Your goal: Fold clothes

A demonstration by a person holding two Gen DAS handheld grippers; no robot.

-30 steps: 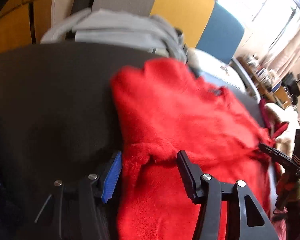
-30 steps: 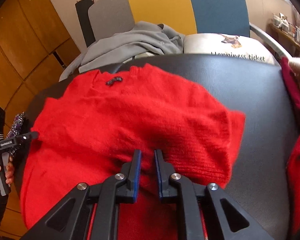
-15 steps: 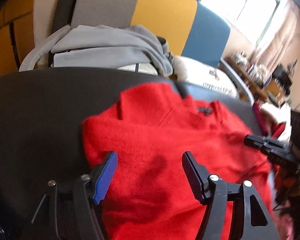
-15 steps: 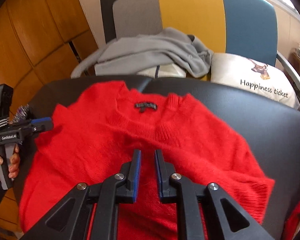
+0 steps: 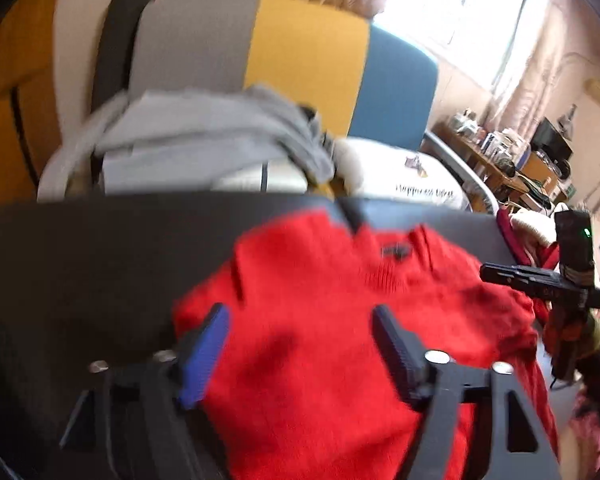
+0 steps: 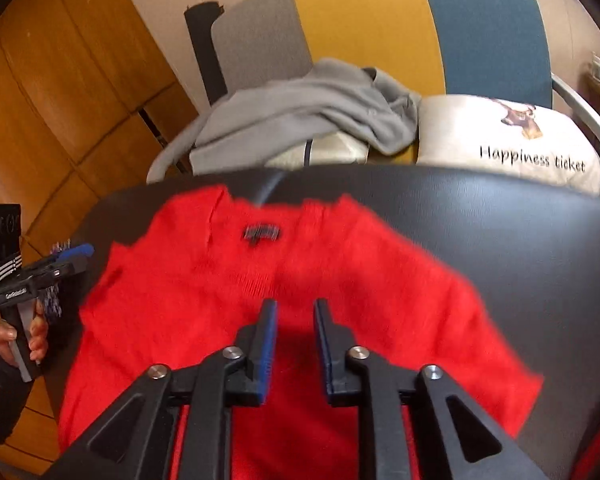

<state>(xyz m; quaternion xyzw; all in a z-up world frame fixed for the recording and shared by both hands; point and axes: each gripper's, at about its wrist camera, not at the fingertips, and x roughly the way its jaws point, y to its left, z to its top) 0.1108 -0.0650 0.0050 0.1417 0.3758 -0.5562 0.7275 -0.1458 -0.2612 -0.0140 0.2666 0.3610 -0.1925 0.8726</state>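
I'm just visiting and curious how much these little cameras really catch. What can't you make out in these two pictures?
- Red sweater: its lower part is cut off by the bottom edge and covered by the right claw in the right view.
- Neck label: writing blurred and too small in both views.
- Grey garment: bunched up, so its type is unclear.
- Shelf clutter: too small and glare-washed in the left view.

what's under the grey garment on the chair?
The grey garment is heaped on the chair seat, draped over a cream cushion whose front edge shows beneath it. Beside it lies the printed white pillow. How far the cushion runs underneath is covered.
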